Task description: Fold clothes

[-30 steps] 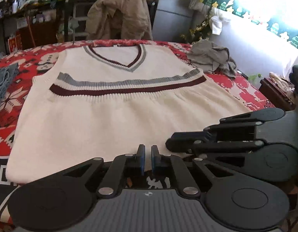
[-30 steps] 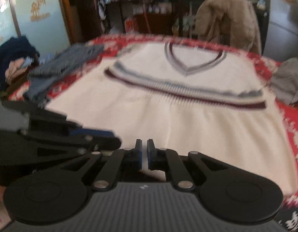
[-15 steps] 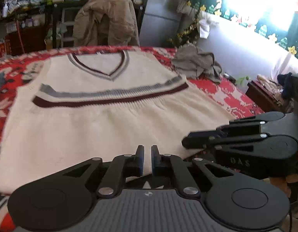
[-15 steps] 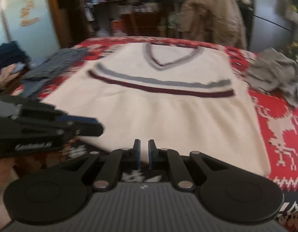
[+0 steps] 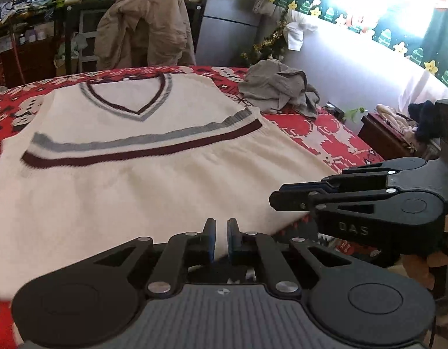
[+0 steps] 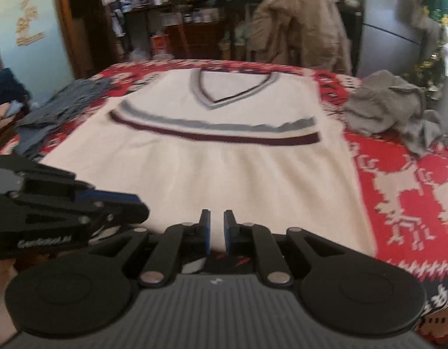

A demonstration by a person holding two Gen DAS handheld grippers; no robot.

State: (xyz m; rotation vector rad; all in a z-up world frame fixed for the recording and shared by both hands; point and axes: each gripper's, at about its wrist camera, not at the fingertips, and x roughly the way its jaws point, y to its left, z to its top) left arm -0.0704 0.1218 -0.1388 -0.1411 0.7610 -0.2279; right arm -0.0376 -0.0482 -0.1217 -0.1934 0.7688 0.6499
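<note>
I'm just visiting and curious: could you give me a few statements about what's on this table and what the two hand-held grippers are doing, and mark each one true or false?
1. The white vest lies spread flat on the red patterned cloth. True.
2. The vest is already folded in half. False: it lies open, V-neck and both stripes showing.
3. A crumpled grey garment lies to the right of the vest. True.
4. The left hand-held gripper is wide open. False: its fingers stand close together with only a narrow gap.
5. The right hand-held gripper is at the vest's near hem. True.
6. A beige jacket lies on top of the vest. False: it hangs over a chair behind the table.
</note>
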